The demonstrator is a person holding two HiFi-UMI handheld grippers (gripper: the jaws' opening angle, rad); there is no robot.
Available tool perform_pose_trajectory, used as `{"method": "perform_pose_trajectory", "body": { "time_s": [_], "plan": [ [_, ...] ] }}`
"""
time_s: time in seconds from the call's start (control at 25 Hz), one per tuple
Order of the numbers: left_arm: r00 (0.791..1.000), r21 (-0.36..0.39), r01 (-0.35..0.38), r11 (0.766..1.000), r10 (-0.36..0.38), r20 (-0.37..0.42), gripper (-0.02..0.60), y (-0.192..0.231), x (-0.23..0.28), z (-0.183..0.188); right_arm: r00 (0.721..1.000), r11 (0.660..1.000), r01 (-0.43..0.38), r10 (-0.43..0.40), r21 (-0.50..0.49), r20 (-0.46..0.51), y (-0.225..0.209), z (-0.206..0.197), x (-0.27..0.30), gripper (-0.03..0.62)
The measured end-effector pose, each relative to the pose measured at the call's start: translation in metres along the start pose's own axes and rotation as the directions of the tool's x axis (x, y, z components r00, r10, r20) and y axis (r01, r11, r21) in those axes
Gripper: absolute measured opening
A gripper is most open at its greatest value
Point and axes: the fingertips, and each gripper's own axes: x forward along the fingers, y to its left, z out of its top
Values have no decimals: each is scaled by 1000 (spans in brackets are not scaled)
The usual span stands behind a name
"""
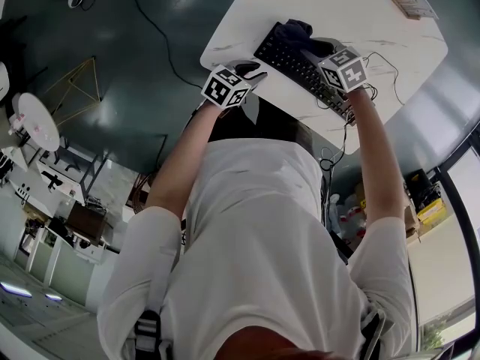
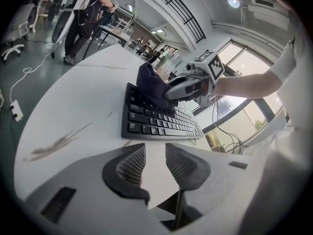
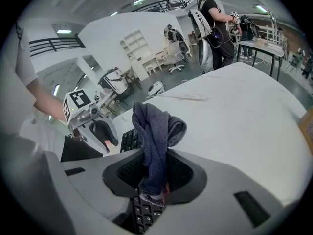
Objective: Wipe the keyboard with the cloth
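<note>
A black keyboard (image 1: 300, 64) lies slantwise on the white marble table (image 1: 360, 21). My right gripper (image 3: 155, 173) is shut on a dark blue cloth (image 3: 155, 131), which bunches up above the jaws and hangs down onto the keys (image 3: 144, 214). From the left gripper view the cloth (image 2: 149, 84) rests on the keyboard (image 2: 156, 121) at its far end, under the right gripper (image 2: 188, 87). My left gripper (image 2: 154, 168) hovers over the table's near edge, short of the keyboard, jaws a little apart with nothing between them. In the head view the left gripper (image 1: 251, 70) sits at the keyboard's left.
A cable (image 1: 386, 70) trails off the keyboard's right end across the table. A small tan box (image 1: 412, 4) lies at the far right corner. People stand by desks (image 3: 212, 18) beyond the table. The table edge (image 1: 225, 51) is right by my left gripper.
</note>
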Motion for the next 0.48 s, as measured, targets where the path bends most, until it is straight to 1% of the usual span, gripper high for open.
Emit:
{"method": "perform_pose_trajectory", "body": {
  "time_s": [0.16,0.36,0.48],
  "plan": [
    [1000,18,-2,1000,2,-22,126,2,2,0,999,998,52,-52,-22,-8,-13,-3,-6,114],
    [999,31,-8,999,10,-40,126,6,-3,2,992,992,121,-122,18,40,-28,0,-26,114],
    [998,26,-14,1000,16,-53,126,10,-1,1,982,983,183,-182,-11,52,-33,-1,-36,114]
  ]
}}
